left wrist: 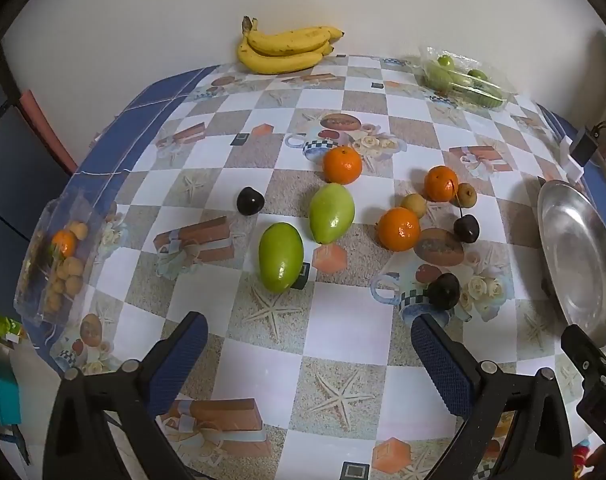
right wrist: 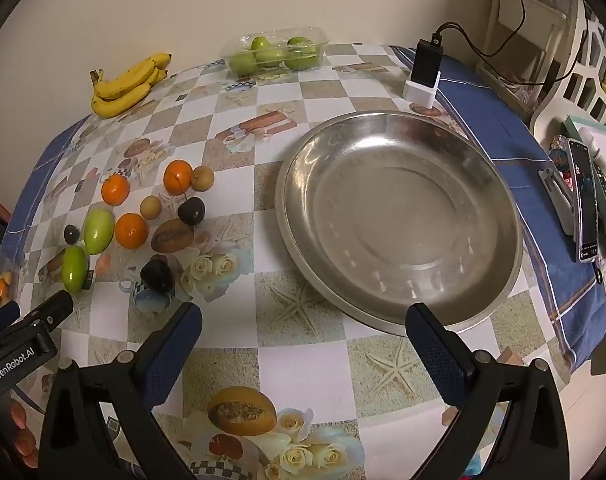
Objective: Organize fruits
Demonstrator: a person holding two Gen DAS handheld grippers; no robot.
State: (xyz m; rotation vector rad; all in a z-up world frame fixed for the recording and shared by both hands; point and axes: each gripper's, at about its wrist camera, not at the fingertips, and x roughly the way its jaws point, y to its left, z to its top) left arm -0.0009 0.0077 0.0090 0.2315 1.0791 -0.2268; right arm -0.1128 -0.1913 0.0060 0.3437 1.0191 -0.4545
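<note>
Loose fruit lies mid-table: two green mangoes [left wrist: 281, 257] [left wrist: 331, 213], three oranges [left wrist: 342, 165] [left wrist: 441, 183] [left wrist: 399, 228], three dark plums [left wrist: 250, 200] [left wrist: 466, 229] [left wrist: 443, 291] and two small brown fruits [left wrist: 414, 205]. My left gripper [left wrist: 307, 328] hovers open over the tablecloth just in front of them, holding nothing. To the right sits a bare steel dish [right wrist: 399, 220]. My right gripper [right wrist: 303, 320] stands open at the dish's near rim, also with nothing between its fingers. The same fruit cluster [right wrist: 131, 230] shows left of the dish.
Bananas [left wrist: 287, 50] and a clear box of green fruit [left wrist: 463, 78] sit by the back wall. A plastic bag of small fruit [left wrist: 59, 256] lies at the left edge. A black device in a white stand [right wrist: 423, 72] and a phone [right wrist: 585, 200] are on the right.
</note>
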